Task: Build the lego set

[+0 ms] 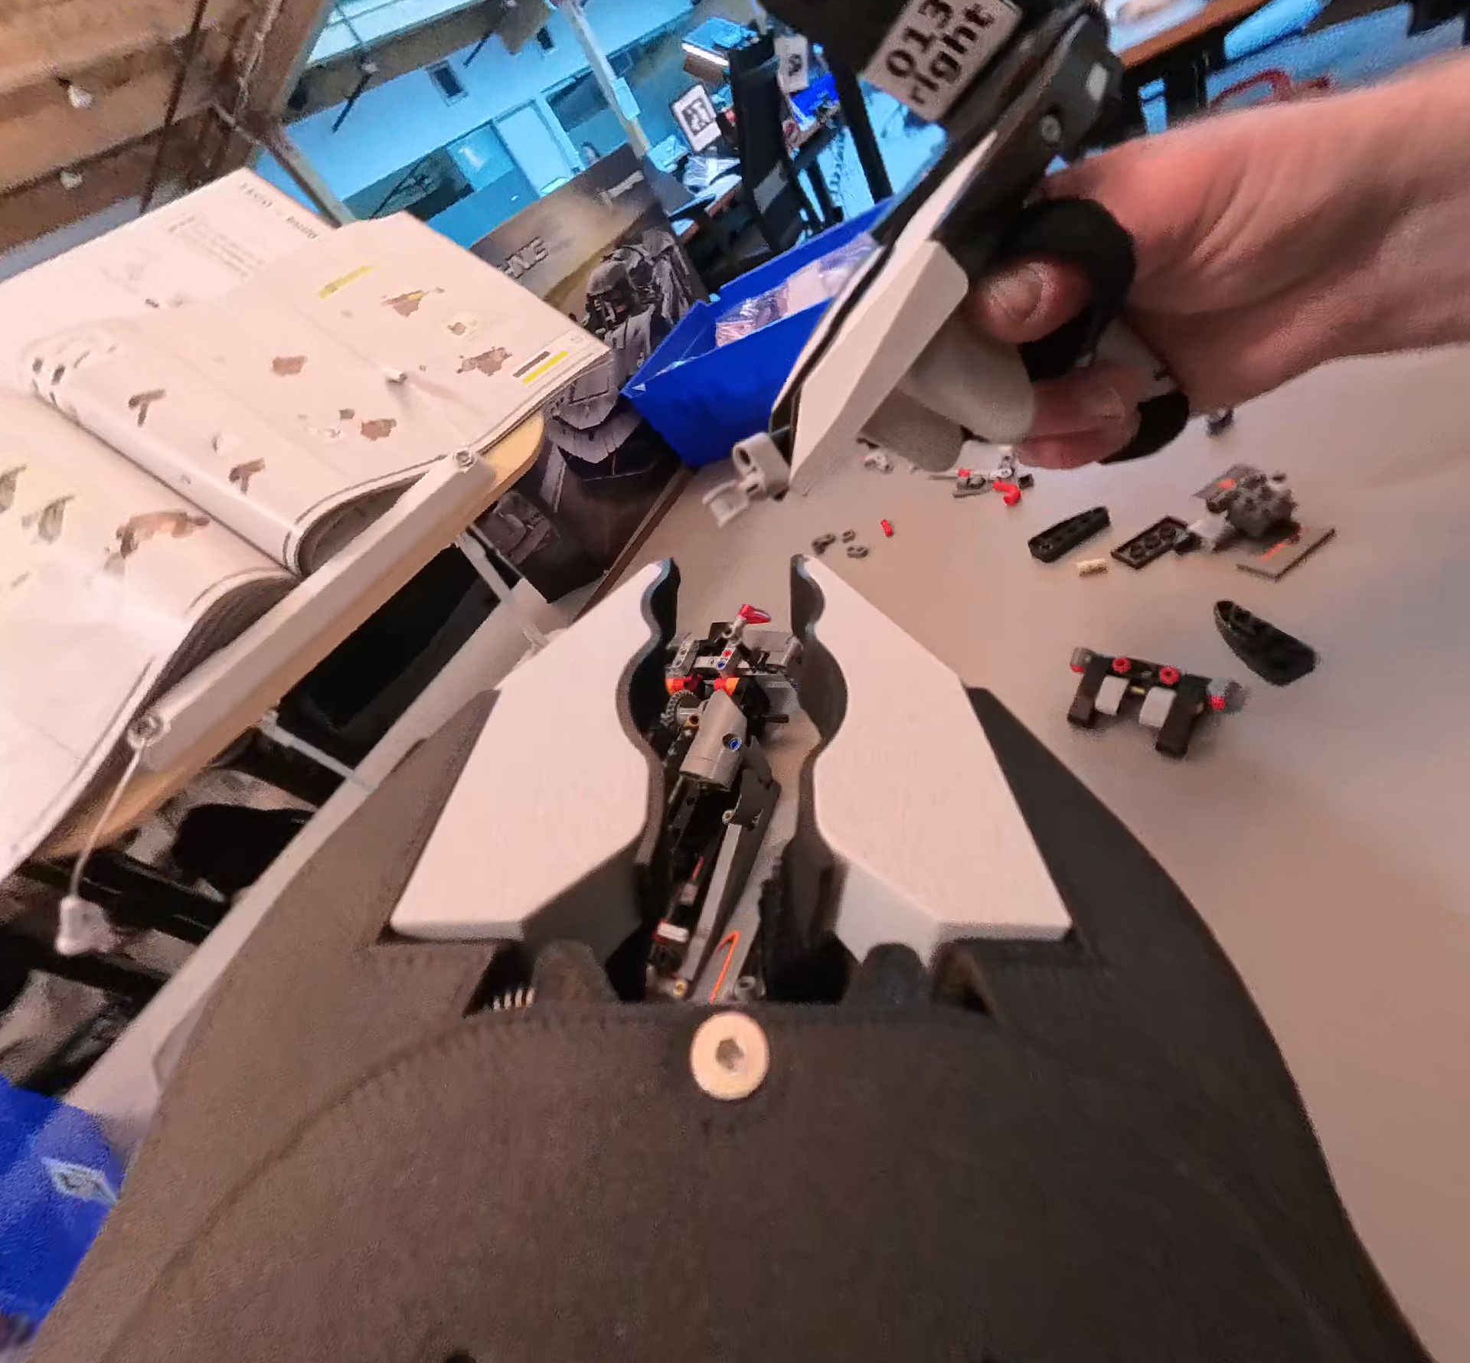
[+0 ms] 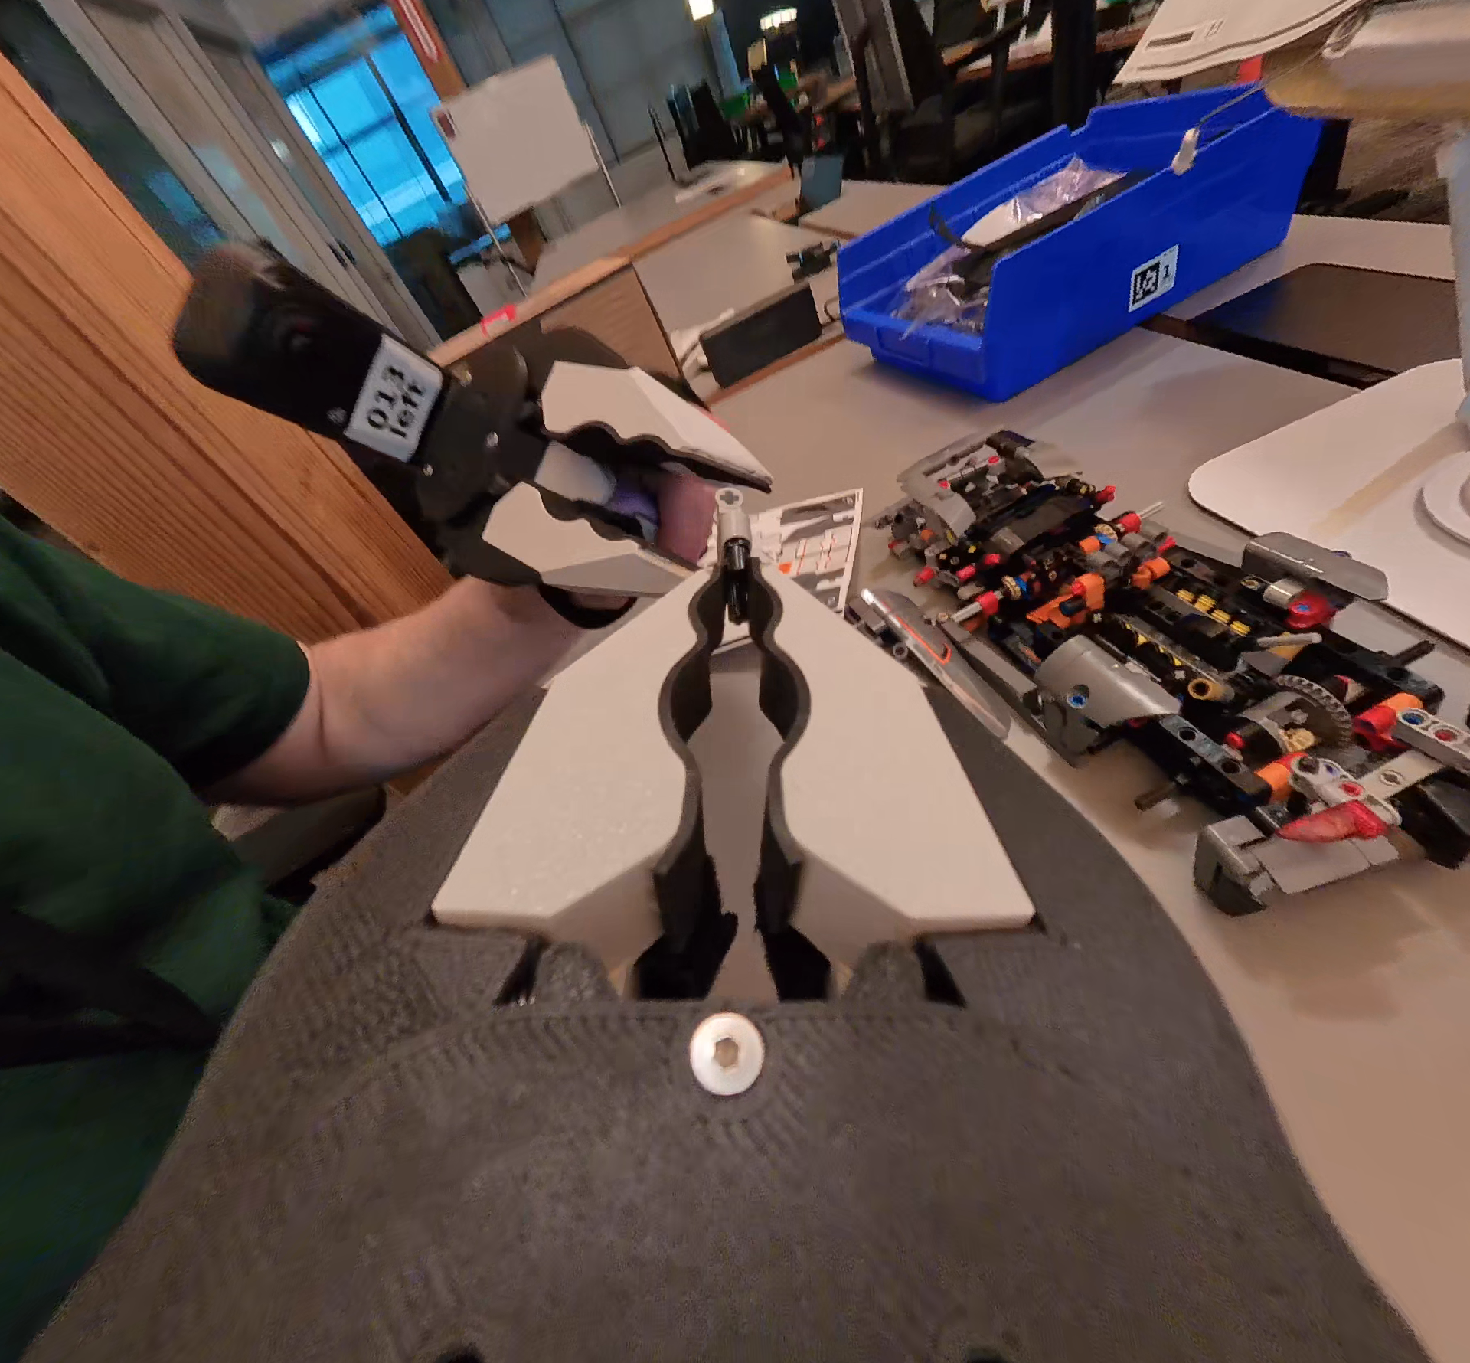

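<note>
Right claw (image 2: 733, 593) pinches a small grey-and-black pin (image 2: 733, 541); left claw (image 1: 732, 585) hangs spread above the chassis (image 2: 1177, 656). Next, I'd judge: seat that pin in the frame.

We see a grey table (image 2: 1114, 434) carrying the Lego chassis (image 2: 1177, 656), blue bin (image 2: 1058, 322), sticker sheet (image 2: 819, 545) and loose pieces (image 1: 1153, 537)

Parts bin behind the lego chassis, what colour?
Blue parts bin, clearest in the right wrist view.
</note>
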`<action>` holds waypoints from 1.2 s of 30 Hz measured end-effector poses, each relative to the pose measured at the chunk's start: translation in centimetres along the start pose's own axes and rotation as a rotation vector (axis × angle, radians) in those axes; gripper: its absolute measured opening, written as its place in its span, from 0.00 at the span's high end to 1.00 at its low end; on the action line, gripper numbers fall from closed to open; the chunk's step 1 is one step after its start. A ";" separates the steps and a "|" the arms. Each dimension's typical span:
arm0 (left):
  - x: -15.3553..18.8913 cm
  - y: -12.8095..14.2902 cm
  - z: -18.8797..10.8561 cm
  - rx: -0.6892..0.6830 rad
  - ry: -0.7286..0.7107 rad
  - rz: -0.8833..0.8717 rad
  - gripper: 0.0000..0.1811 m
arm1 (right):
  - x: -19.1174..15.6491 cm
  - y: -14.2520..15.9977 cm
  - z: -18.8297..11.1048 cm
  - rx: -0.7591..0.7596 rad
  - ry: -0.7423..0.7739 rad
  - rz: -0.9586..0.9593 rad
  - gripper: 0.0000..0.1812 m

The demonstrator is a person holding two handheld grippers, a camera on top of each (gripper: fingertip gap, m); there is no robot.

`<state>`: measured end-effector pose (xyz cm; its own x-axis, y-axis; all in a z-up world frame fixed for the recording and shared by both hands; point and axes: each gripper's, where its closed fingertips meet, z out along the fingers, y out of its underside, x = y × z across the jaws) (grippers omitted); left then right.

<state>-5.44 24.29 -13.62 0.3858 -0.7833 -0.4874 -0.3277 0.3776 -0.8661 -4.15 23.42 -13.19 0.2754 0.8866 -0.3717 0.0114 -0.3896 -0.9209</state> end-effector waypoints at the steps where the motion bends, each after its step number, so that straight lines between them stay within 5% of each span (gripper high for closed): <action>1: -0.3 0.0 0.0 0.009 -0.005 -0.030 0.85 | 0.2 -0.4 -0.1 0.025 -0.007 0.023 0.98; 10: -1.2 -0.6 -0.1 0.112 0.052 -0.309 0.85 | 0.7 -1.1 0.6 0.076 -0.041 0.069 0.99; 19: -1.6 -1.4 -1.1 0.244 0.208 -0.593 0.90 | -0.2 -1.3 1.4 -0.009 0.046 -0.167 0.99; 22: -1.6 -1.6 -1.3 0.265 0.244 -0.641 0.91 | 0.1 -1.2 1.5 -0.052 0.145 -0.328 0.99; 28: -1.9 -1.5 -1.3 0.314 0.335 -0.853 0.87 | 0.4 -1.5 2.0 -0.255 0.500 -1.015 0.99; 36: -2.1 -1.7 -1.6 0.370 0.407 -0.952 0.93 | -0.8 -2.3 2.5 -0.259 0.543 -1.169 0.99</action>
<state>-7.08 24.48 -10.92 0.0081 -0.9112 0.4119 0.2579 -0.3961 -0.8813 -6.82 24.25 -11.06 0.3253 0.5422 0.7748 0.6710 0.4449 -0.5931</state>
